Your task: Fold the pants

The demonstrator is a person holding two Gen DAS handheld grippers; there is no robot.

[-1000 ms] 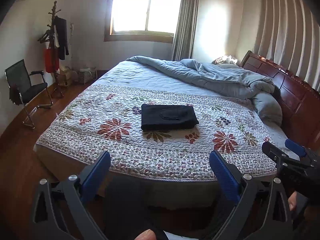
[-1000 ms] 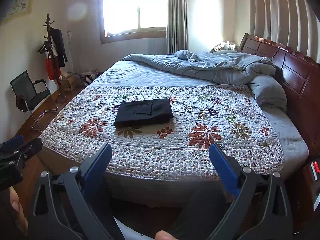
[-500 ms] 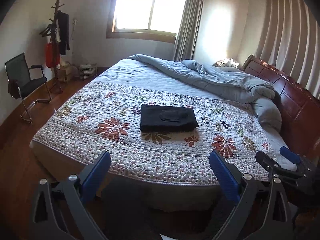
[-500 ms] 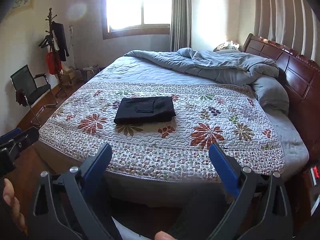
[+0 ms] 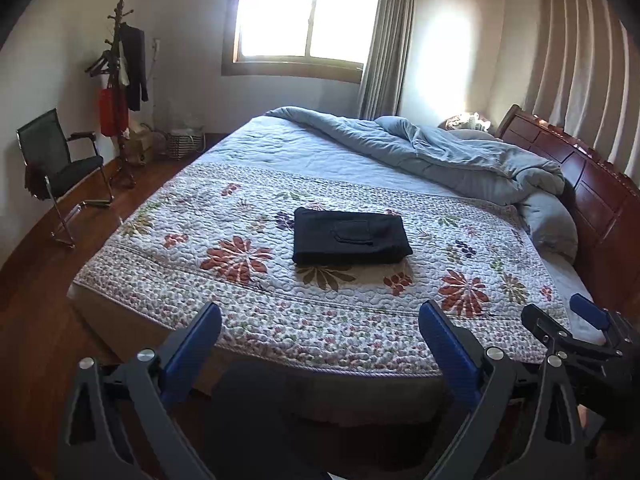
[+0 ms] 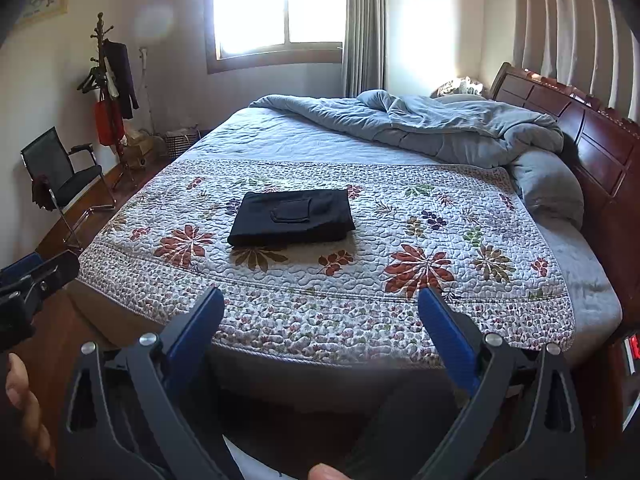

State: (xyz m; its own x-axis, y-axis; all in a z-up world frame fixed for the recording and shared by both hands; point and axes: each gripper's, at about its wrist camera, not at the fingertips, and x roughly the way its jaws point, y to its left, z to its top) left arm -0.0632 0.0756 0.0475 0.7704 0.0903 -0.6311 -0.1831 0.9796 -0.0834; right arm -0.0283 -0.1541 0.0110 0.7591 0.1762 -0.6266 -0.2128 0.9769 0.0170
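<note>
Black pants [image 5: 351, 241] lie folded into a neat rectangle on the floral quilt [image 5: 224, 216] in the middle of the bed; they also show in the right wrist view [image 6: 292, 217]. My left gripper [image 5: 320, 334] is open and empty, held off the bed's near edge, well short of the pants. My right gripper [image 6: 321, 322] is also open and empty, beside it to the right. Each gripper shows at the edge of the other's view.
A rumpled grey duvet [image 5: 460, 152] and a wooden headboard [image 5: 592, 184] lie at the bed's right end. A black chair [image 5: 60, 168] and a coat stand [image 5: 120, 92] stand by the left wall on the wood floor.
Both grippers have risen and tilted slightly, so the bed and pants sit lower in both views. The pants have not moved. Both grippers stay open.
</note>
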